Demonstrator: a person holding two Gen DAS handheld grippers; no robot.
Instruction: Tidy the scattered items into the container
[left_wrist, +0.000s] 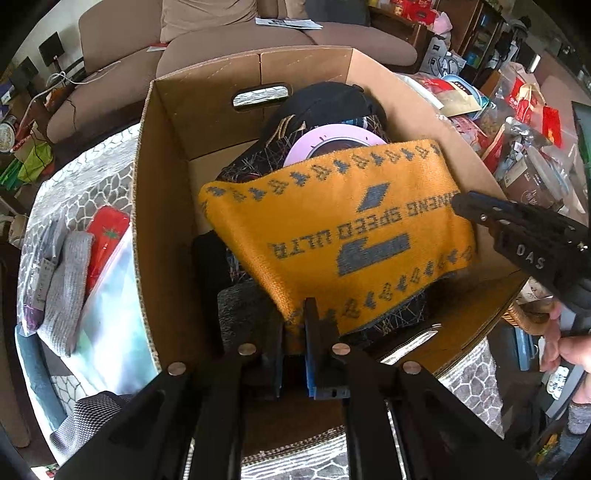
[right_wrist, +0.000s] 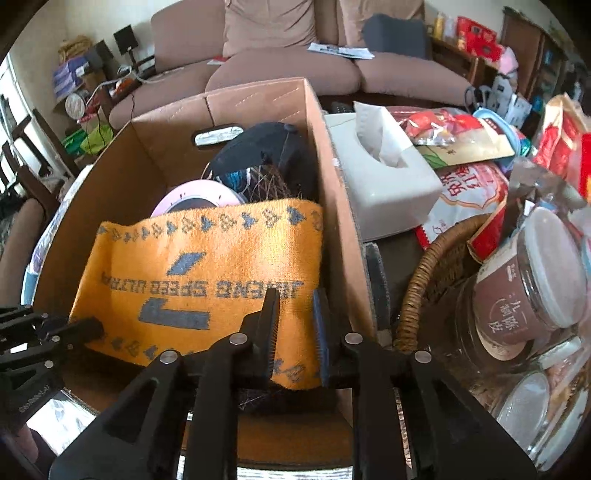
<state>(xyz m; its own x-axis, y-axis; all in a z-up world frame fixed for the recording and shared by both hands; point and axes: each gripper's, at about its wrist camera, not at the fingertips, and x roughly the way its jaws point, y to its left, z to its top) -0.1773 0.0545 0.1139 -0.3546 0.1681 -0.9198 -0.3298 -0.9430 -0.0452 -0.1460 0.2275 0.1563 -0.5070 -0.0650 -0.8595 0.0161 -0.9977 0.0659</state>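
Observation:
An orange knitted cloth (left_wrist: 332, 229) with grey lettering lies stretched across the top of the open cardboard box (left_wrist: 162, 177). My left gripper (left_wrist: 295, 332) is shut on the cloth's near edge. My right gripper (right_wrist: 295, 325) has its jaws a little apart, with the other end of the cloth (right_wrist: 207, 273) lying between them; it also shows in the left wrist view (left_wrist: 517, 229) at the box's right wall. Under the cloth lie a pink round item (left_wrist: 332, 142), a black cap (left_wrist: 325, 99) and dark patterned fabric.
Left of the box (right_wrist: 332, 155) lie a grey cloth (left_wrist: 66, 280), a red pouch (left_wrist: 105, 240) and a clear bag. To its right stand a white tissue box (right_wrist: 384, 177), a wicker basket (right_wrist: 424, 273), jars (right_wrist: 532, 280) and snack packets. A sofa is behind.

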